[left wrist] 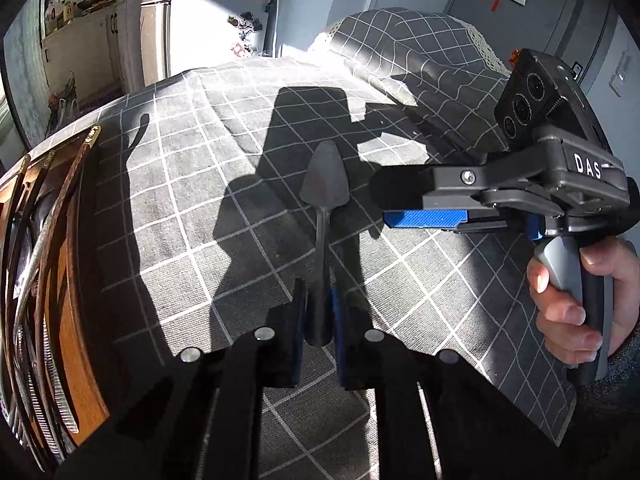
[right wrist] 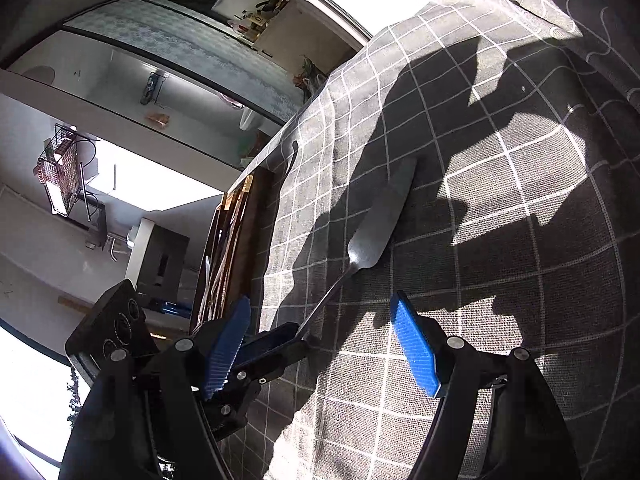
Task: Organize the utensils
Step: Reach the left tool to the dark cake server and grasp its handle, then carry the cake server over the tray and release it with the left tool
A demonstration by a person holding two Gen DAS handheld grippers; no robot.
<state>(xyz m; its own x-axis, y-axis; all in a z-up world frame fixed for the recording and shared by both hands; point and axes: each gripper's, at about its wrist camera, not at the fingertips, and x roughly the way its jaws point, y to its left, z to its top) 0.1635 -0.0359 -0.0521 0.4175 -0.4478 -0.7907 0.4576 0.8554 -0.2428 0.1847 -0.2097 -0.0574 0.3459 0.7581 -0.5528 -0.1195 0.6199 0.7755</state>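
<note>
Your left gripper [left wrist: 319,320] is clamped on the handle end of the cake server [left wrist: 324,184] — bottom center of the left wrist view, its pointed blade lying on the grey checked tablecloth [left wrist: 180,184] mid-frame. Your right gripper [right wrist: 324,344] has its blue pads [right wrist: 414,346] spread wide apart with nothing between them (it sits at the right edge of the left view). The wooden tray [left wrist: 86,360] of utensils [left wrist: 48,248] is at the left edge, well apart from the server.

cloth [left wrist: 192,208] left of server [left wrist: 325,184] lies open up to wooden tray [left wrist: 86,364].
</note>
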